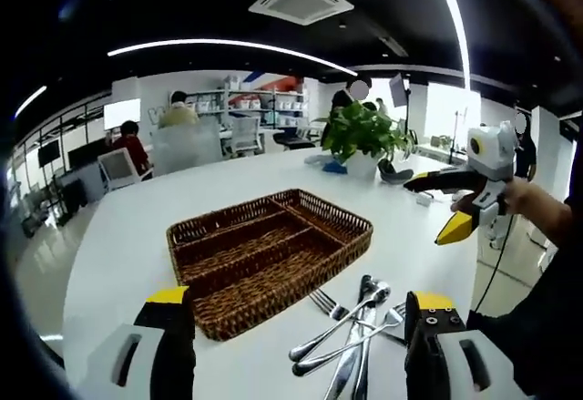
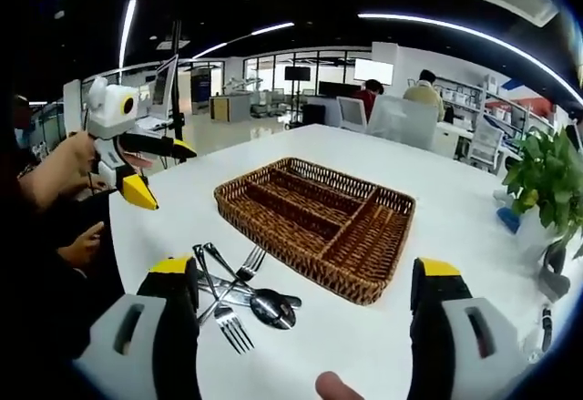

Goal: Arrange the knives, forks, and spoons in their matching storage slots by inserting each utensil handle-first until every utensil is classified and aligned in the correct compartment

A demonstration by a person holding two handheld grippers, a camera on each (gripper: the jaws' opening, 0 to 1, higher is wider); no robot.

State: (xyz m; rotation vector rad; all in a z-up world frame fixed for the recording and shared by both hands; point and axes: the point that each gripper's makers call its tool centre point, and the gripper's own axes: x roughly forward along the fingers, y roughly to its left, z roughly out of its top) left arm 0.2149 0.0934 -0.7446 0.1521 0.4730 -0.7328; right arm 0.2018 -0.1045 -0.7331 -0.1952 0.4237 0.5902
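- Left gripper view: left gripper point(image 1: 296, 327) hangs with jaws wide apart, holding nothing, and the utensil pile point(image 1: 355, 327) sits just ahead, nearer its right jaw.
- Handles run roughly along the gripper's line, so I'd guess left is closer.
- Wicker tray point(image 1: 273, 245) lies just beyond, empty.
- Right gripper point(image 2: 305, 304) is spread open too, with the pile off by its left jaw.

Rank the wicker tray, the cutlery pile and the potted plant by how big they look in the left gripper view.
1. wicker tray, plainly the largest.
2. cutlery pile.
3. potted plant.
The last two look close in size, and the plant stands farther from the camera, so their order is unsure.
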